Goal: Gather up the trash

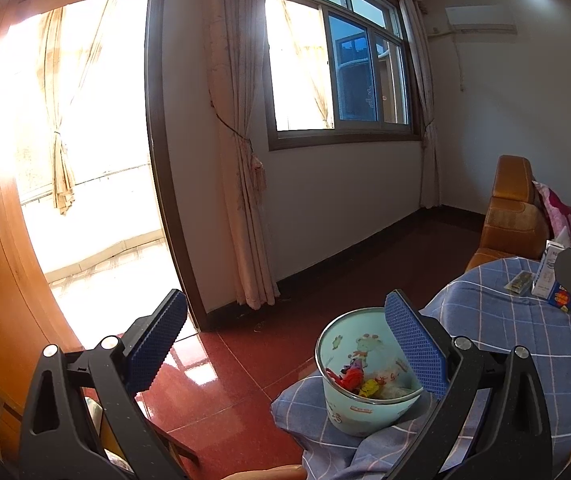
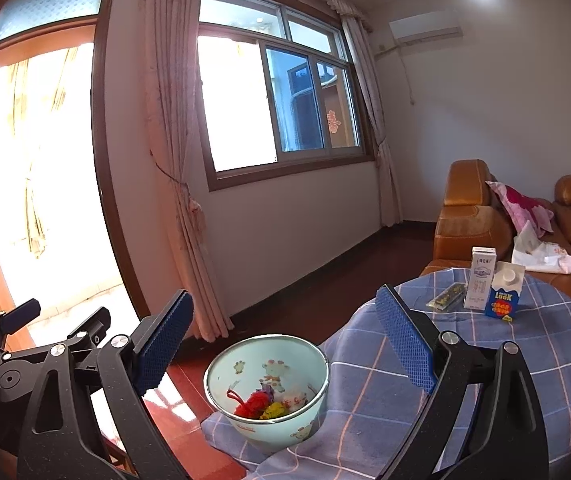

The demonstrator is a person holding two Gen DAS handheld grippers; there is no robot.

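A pale blue cartoon-printed bin (image 2: pixel 269 392) stands at the near left edge of a table under a blue checked cloth (image 2: pixel 505 360); it holds red, yellow and white scraps. It also shows in the left wrist view (image 1: pixel 361 372). At the table's far side stand a white carton (image 2: pixel 480 280), a blue and white carton (image 2: pixel 504 292) and a flat wrapper (image 2: pixel 445 298). My right gripper (image 2: pixel 285 344) is open and empty, above the bin. My left gripper (image 1: pixel 285 340) is open and empty, left of the bin.
An orange leather sofa (image 2: pixel 469 216) with pink cushions and a white cloth stands behind the table. Glossy red floor (image 1: pixel 225 384) lies to the left. A balcony doorway (image 1: pixel 85 160) and curtains (image 1: pixel 241 160) are beyond. The left gripper's body (image 2: pixel 25 344) shows at the left.
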